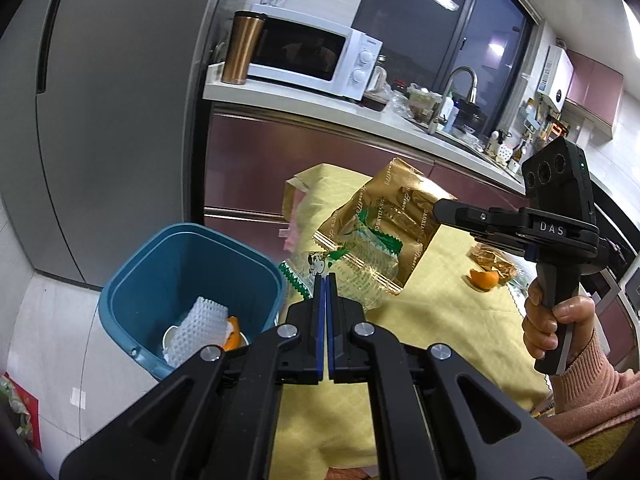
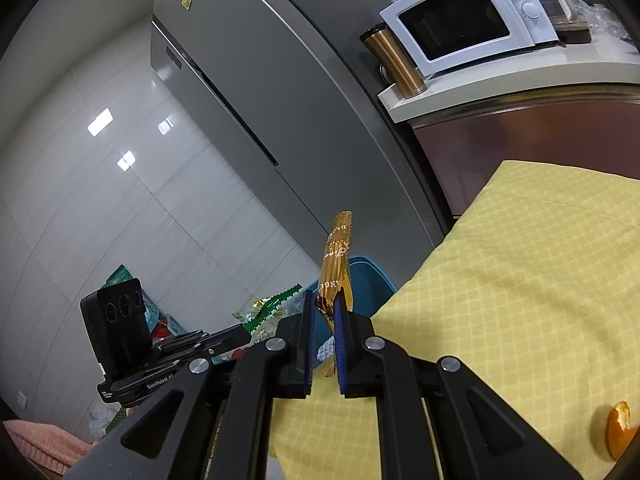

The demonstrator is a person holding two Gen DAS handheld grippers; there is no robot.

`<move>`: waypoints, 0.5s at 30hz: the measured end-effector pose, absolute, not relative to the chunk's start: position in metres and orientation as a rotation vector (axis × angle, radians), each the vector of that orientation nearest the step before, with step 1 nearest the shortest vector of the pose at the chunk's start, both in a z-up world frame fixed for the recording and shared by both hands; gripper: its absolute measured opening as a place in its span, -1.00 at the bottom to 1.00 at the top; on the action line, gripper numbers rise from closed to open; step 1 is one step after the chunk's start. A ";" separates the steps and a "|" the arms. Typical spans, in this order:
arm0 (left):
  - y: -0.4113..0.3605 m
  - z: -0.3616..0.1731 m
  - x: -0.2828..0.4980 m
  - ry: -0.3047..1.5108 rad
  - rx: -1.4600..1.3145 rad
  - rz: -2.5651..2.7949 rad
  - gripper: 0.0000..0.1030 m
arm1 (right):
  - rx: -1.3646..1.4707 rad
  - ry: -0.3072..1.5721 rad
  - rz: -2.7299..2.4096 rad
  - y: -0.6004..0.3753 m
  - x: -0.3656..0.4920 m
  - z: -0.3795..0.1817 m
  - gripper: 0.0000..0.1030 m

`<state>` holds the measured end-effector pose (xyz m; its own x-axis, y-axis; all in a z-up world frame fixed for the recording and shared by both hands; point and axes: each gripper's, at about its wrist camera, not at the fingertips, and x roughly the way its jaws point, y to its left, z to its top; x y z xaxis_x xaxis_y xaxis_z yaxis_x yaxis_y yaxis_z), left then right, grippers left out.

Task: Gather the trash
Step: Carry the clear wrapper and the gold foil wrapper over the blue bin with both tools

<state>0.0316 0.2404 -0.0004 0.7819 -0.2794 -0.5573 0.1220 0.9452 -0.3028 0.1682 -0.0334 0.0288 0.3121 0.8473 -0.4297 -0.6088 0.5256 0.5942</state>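
Note:
My left gripper [image 1: 325, 278] is shut on a clear plastic wrapper with green zigzag edges [image 1: 360, 264], held over the table's left edge beside the blue bin [image 1: 120, 300]. The bin holds a white foam net [image 1: 198, 330] and orange peel [image 1: 233, 334]. My right gripper [image 2: 325, 302] is shut on a gold foil bag [image 2: 338, 256], which stands up between its jaws; in the left wrist view that bag [image 1: 400, 216] hangs at the right gripper [image 1: 438, 210], just behind the clear wrapper. The left gripper [image 2: 242, 332] and its wrapper [image 2: 272, 308] show low on the left in the right wrist view, near the bin [image 2: 368, 280].
A piece of orange peel [image 1: 484, 278] [image 2: 620, 428] and a brown wrapper [image 1: 494, 260] lie on the yellow tablecloth [image 1: 440, 320]. A grey fridge [image 1: 120, 120] stands behind the bin. The counter [image 1: 320, 104] carries a microwave [image 1: 316, 54] and a copper tumbler [image 1: 242, 48].

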 end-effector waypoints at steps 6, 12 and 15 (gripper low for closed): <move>0.251 -0.005 0.035 0.649 -0.266 -0.193 -0.98 | 0.344 0.806 1.004 -0.020 0.174 0.025 -0.85; 0.253 -0.009 0.033 0.660 -0.269 -0.179 -0.98 | 0.343 0.824 1.014 -0.011 0.175 0.024 -0.85; 0.253 -0.010 0.033 0.663 -0.274 -0.174 -0.98 | 0.340 0.832 1.016 -0.007 0.176 0.023 -0.85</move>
